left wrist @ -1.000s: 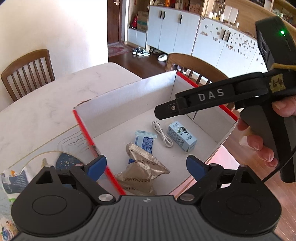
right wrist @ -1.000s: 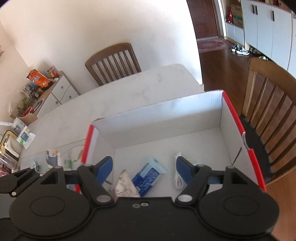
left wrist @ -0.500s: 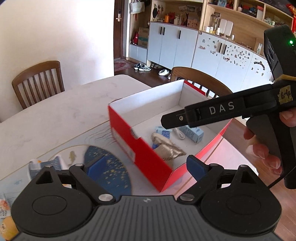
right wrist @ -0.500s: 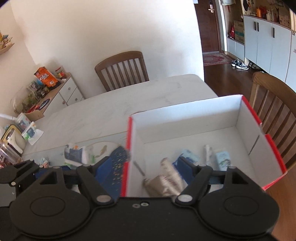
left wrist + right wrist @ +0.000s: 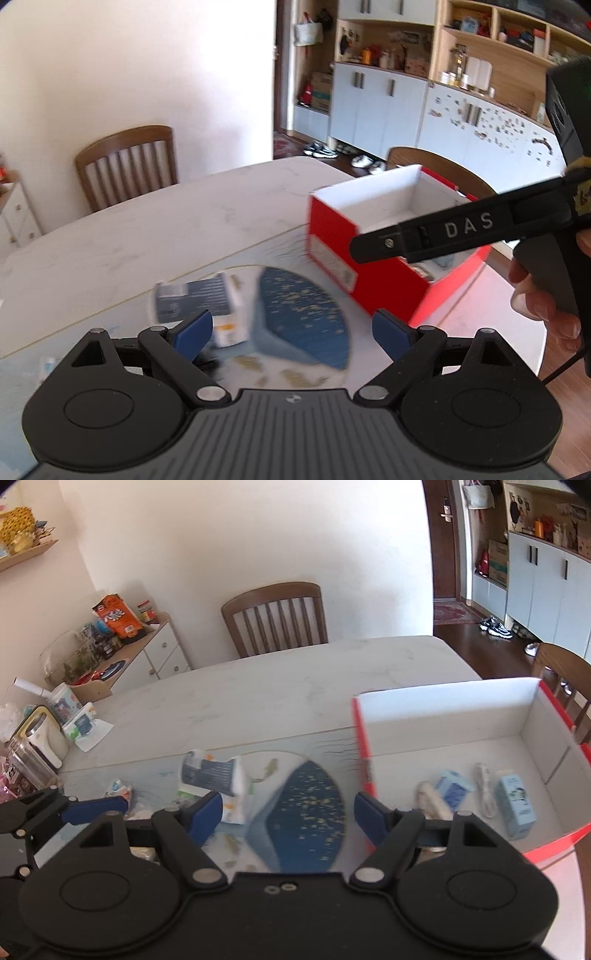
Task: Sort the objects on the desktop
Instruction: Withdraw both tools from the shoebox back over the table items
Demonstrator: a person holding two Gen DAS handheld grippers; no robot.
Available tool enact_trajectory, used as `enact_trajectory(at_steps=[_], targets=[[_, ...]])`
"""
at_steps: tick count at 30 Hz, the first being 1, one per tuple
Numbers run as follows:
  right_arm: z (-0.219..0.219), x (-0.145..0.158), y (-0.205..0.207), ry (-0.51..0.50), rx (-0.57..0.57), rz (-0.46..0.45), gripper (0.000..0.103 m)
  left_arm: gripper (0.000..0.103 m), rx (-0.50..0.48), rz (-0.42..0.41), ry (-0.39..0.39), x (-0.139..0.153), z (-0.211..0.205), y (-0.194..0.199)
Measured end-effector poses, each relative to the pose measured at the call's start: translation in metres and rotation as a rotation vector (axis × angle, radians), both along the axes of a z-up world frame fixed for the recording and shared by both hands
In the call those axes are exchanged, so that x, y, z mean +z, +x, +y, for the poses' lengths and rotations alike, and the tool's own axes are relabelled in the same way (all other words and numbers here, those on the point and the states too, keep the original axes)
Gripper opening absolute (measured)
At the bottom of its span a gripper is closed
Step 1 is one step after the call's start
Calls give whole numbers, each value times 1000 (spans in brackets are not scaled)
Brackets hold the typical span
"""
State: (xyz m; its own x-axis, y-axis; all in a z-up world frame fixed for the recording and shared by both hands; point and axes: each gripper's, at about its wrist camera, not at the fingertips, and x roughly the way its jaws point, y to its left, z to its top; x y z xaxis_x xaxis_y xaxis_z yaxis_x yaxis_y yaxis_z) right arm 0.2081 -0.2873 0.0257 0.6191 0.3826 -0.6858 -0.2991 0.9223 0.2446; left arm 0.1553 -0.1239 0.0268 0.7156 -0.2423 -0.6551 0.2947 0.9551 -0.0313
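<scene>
- Both grippers have pulled back from over the red box (image 5: 480, 716); a second ago they looked down into it, and now it sits ahead and to the right of them.
- The box stands at the right end of the counter (image 5: 295, 686), close to that edge. Inside lie a pale blue carton (image 5: 517, 801), a white cable (image 5: 485, 790), a small blue packet (image 5: 452, 786) and a tan pouch (image 5: 430, 801).
- Still out on the counter, left of the box: a dark blue packet (image 5: 212, 775) on the printed mat (image 5: 306, 805), with smaller wrappers (image 5: 118, 790) further left.
- The left gripper (image 5: 291, 332) is spread wide with nothing between its blue pads; the right gripper (image 5: 288, 814) is likewise wide and empty.
- In the left view the right gripper's black body crosses in front of the box, a hand (image 5: 543, 299) around its handle.
- The counter's far half is bare marble.
- A wooden chair (image 5: 275, 616) stands at the far edge, another behind the box, and jars and packets crowd the left end.
</scene>
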Motion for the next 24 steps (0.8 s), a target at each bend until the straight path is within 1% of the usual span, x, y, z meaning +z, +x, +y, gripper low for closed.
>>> enact_trajectory(at_steps=[7, 10, 15, 24], targets=[[40, -5, -10, -29, 29, -19, 78, 94, 80, -19, -14, -5, 52, -11], [59, -10, -13, -47, 40, -25, 78, 94, 109, -25, -7, -9, 69, -14], [85, -22, -16, -71, 53, -17, 78, 94, 133, -40, 5, -16, 97, -21], [122, -47, -19, -108, 57, -5, 78, 94, 181, -2, 11, -40, 148, -26]])
